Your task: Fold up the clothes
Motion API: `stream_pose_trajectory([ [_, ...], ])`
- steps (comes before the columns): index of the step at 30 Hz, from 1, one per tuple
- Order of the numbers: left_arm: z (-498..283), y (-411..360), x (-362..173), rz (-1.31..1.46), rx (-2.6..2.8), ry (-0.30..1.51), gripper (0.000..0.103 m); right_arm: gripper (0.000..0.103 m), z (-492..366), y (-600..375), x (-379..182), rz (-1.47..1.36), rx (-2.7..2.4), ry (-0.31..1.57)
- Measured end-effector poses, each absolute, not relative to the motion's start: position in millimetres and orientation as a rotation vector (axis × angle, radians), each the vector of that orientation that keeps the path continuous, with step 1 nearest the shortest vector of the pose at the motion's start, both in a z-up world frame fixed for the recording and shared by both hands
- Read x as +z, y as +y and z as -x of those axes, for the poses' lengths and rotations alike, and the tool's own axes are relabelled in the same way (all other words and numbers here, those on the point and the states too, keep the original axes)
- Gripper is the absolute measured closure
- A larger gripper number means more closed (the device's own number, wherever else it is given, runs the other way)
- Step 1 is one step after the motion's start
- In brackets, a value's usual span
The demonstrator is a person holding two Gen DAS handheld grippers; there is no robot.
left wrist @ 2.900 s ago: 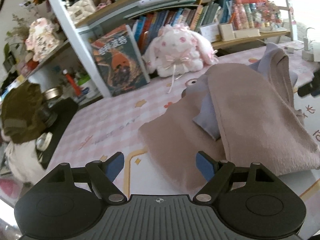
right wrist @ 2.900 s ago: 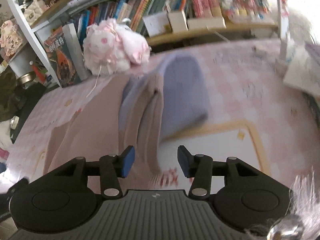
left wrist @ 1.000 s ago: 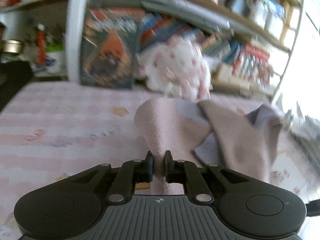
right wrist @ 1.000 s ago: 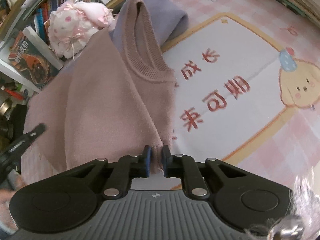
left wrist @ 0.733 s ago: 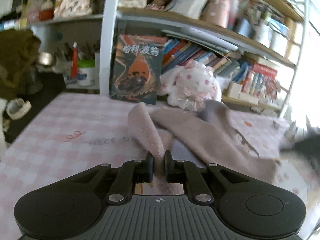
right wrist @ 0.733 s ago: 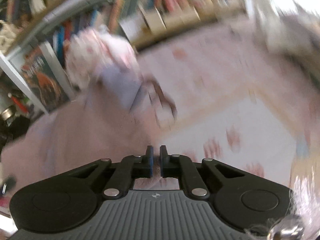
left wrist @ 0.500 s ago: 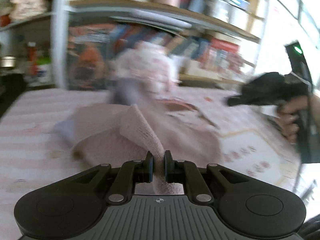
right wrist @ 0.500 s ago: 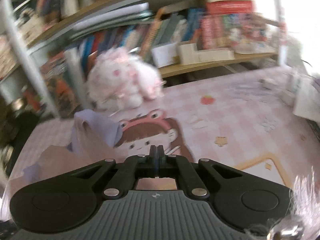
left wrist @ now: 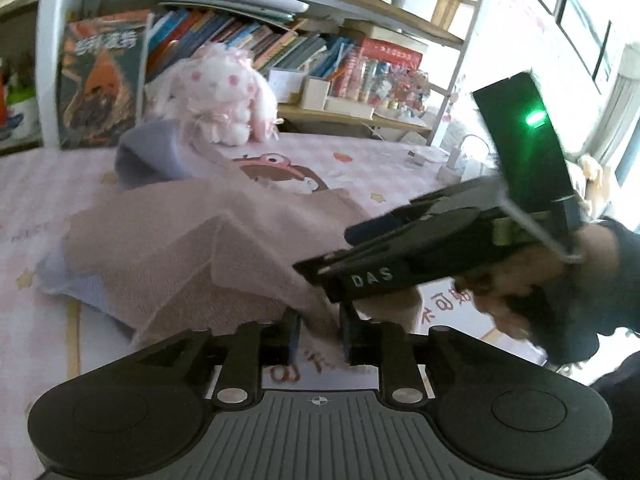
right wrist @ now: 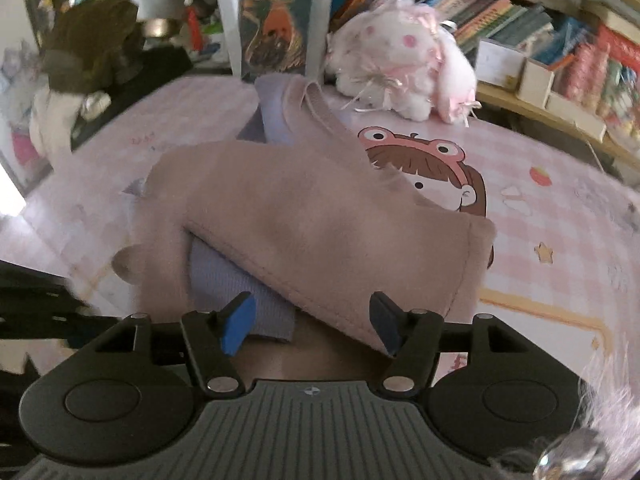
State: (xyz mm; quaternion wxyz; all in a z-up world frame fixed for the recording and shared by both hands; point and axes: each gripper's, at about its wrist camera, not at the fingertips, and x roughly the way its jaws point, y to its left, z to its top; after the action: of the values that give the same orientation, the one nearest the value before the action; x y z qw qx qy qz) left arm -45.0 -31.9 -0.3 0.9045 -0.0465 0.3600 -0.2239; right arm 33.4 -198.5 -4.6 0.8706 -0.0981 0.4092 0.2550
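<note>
A dusty-pink sweater (right wrist: 320, 216) with a lavender part (right wrist: 240, 288) showing under its hem lies folded over on the pink checked mat (right wrist: 560, 208). My right gripper (right wrist: 311, 326) is open, its blue pads hovering just over the near hem with nothing pinched. In the left wrist view the sweater (left wrist: 168, 240) spreads ahead. My left gripper (left wrist: 320, 336) has its fingers narrowly parted, and a corner of the pink knit still lies loosely between them. The right gripper (left wrist: 332, 256), held by a hand (left wrist: 520, 280), crosses just above and to the right of that corner.
A pink-and-white plush bunny (right wrist: 400, 60) sits at the mat's far edge by the sweater. Behind it stand a white shelf post (right wrist: 224, 12), an upright dark book (right wrist: 276, 20) and rows of books (left wrist: 280, 48). White chargers and cables (left wrist: 452, 164) lie at the far right.
Both grippers carried the sweater's edge across and laid it down as a fold. The right gripper has opened and let go. The left fingers have parted slightly.
</note>
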Motion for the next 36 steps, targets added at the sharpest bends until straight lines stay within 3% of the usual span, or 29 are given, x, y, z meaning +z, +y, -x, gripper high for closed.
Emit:
stream_pose_trajectory([
  [4,61.7,-4.7,4.0,0.137,-0.381,0.731,0.069,0.042,-43.3,-182.9,-12.6,0.256,0.563,0.865],
  [6,71.1,9.9,6.7,0.152,-0.331,0.711,0.054,0.042,-47.5,-173.5,-16.0,0.281,0.583,0.868],
  [7,74.8,15.4,8.0,0.156,-0.313,0.699,0.052,0.041,-47.7,-166.2,-17.0,0.3,0.6,0.864],
  [13,79.6,47.5,14.3,0.14,-0.171,0.676,0.051,0.037,-47.0,-122.5,-29.8,0.434,0.654,0.818],
  [14,78.2,52.2,15.0,0.144,-0.153,0.668,0.051,0.04,-49.2,-122.2,-30.2,0.417,0.648,0.82],
  [15,76.8,56.8,15.7,0.148,-0.135,0.66,0.051,0.055,-51.4,-121.9,-30.7,0.4,0.642,0.822],
  [18,66.3,64.2,16.6,0.158,-0.113,0.642,0.051,0.086,-57.8,-120.9,-32.0,0.349,0.624,0.827],
  [20,56.5,55.6,15.7,0.125,-0.152,0.642,0.051,0.097,-61.4,-129.4,-26.4,0.294,0.581,0.816],
  [31,5.7,3.6,8.7,-0.057,-0.363,0.651,0.051,0.098,-58.9,-302.2,36.5,-0.082,0.002,0.623],
  [34,-2.1,-15.5,3.0,-0.113,-0.409,0.671,0.048,0.098,-57.3,-361.6,21.2,-0.2,-0.201,0.707],
  [36,-5.1,-27.8,-0.6,-0.162,-0.432,0.68,0.039,0.098,-55.0,-388.6,6.3,-0.281,-0.249,0.779],
])
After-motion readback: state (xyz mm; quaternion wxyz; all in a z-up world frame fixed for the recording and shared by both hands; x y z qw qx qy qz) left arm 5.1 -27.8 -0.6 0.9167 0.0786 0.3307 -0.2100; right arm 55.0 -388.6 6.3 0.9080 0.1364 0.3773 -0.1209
